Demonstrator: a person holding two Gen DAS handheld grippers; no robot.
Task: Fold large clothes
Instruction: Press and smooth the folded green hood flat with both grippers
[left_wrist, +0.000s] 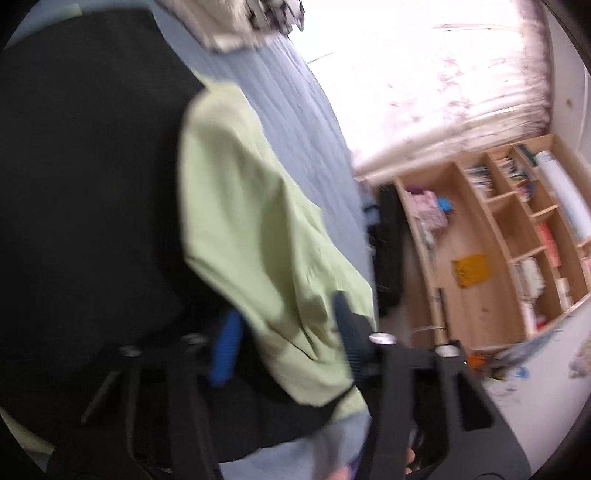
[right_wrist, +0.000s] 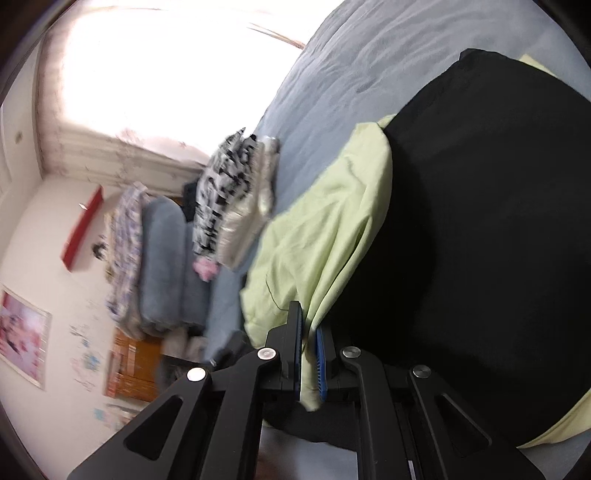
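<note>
No writing can be read in either view; the book spines and wall pictures are too blurred. In the left wrist view a wooden bookshelf (left_wrist: 517, 236) at 3 o'clock holds books and papers in its compartments, with a yellow item (left_wrist: 472, 270) on the wooden surface beside it. The light green garment (left_wrist: 258, 229) lies at centre across the grey-blue bed cover (left_wrist: 295, 110), partly under a large black garment (left_wrist: 92, 166) at 9 o'clock. The left gripper (left_wrist: 284, 339), at 6 o'clock, has its fingers apart with green cloth between them; whether they grip it I cannot tell. In the right wrist view the right gripper (right_wrist: 309, 354), at 6 o'clock, is clamped on a fold of the green garment. Patterned clothes (right_wrist: 225, 192) are piled at 10 o'clock, beside grey pillows (right_wrist: 166, 258).
</note>
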